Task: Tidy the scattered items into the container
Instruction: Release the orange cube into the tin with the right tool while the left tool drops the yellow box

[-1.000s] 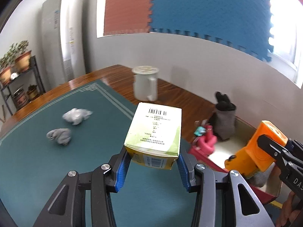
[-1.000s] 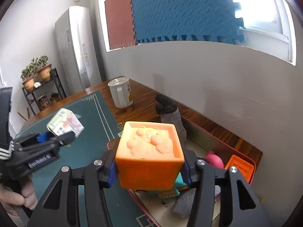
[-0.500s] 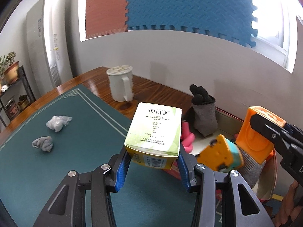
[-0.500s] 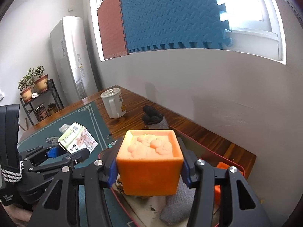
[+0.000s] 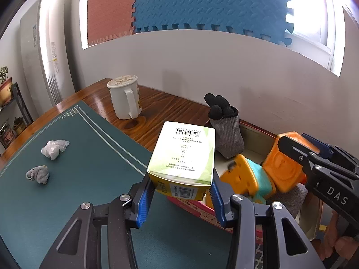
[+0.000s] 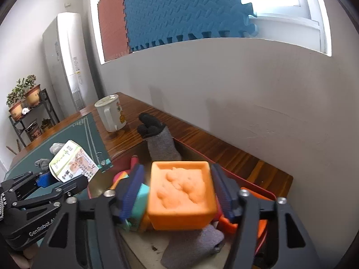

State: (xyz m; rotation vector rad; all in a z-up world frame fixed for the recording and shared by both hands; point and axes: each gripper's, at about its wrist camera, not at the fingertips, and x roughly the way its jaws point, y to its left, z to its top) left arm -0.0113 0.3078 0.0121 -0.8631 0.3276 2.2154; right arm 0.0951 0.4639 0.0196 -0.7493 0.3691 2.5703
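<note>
Left gripper (image 5: 180, 196): clenched on the green-and-white carton (image 5: 182, 154), blue pads pressing its lower sides; the carton hangs over the near edge of the red container (image 5: 197, 209), barcode face up.
Right gripper (image 6: 177, 192): jaws opening around the orange block (image 6: 181, 194); a gap shows beside the left pad, and the block sits over the container's contents.
Container: a red-rimmed tray near the table's wall-side edge, holding a grey glove with black fingertips (image 5: 225, 130) upright at its far end, an orange-and-teal toy (image 5: 246, 179) and grey cloth (image 6: 193, 244).
Still scattered: a white crumpled wad (image 5: 53, 149) and a grey crumpled wad (image 5: 38, 174) on the green mat (image 5: 78, 168), well apart from the container, toward the mat's left side.
Left wrist view only: both wads in full, and the right gripper from the side with the block between its fingers.
Right wrist view only: the block's moulded top, the container's far rim (image 6: 224, 171), the carton's printed side, and the left gripper from the side.
Surface: a brown wooden table (image 5: 166, 109) under the mat; a white lidded mug (image 5: 125, 98) stands on bare wood past the mat's far corner.
Room: white wall, blue and red foam tiles (image 5: 202, 4) over the window, a tall white air conditioner (image 6: 65, 60), a shelf with potted plants (image 6: 24, 96).
</note>
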